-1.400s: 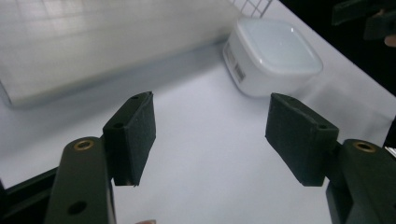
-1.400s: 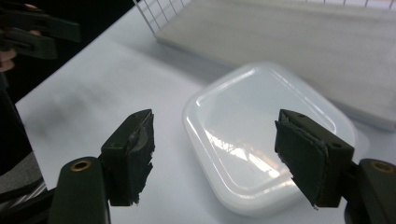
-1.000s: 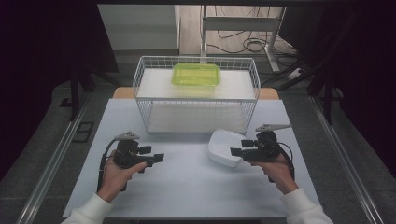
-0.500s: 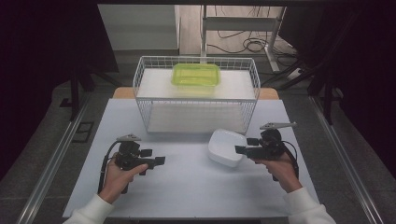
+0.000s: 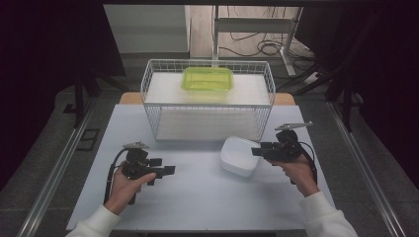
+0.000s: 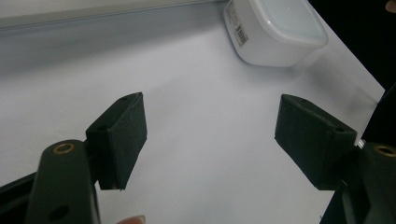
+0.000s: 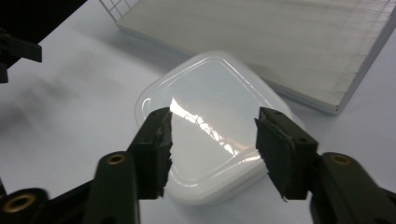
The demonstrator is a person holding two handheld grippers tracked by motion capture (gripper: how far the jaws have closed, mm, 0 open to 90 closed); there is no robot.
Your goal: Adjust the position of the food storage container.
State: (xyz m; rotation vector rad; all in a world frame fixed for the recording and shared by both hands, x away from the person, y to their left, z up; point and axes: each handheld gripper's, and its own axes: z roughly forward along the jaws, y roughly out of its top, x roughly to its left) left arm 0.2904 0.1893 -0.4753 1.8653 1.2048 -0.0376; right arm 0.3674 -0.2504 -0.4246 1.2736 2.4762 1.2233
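A white lidded container (image 5: 238,155) sits on the white table (image 5: 197,197), right of the middle. My right gripper (image 5: 254,151) points left at the container's right edge. In the right gripper view its jaws have just been closing and stand half apart (image 7: 212,140) over the near corner of the container (image 7: 210,98), with the pads clear of it. My left gripper (image 5: 170,170) rests low at the table's left, wide open (image 6: 210,135) with nothing between its jaws, aimed toward the container (image 6: 275,28).
A white wire basket (image 5: 148,79) stands at the back middle on a pale board (image 7: 280,42). A lime-green lidded box (image 5: 207,79) lies inside it. Dark floor and metal rails border the table on both sides.
The right gripper's jaws stand narrower than before, and the hand has edged slightly to the right. The container and the left gripper have not moved.
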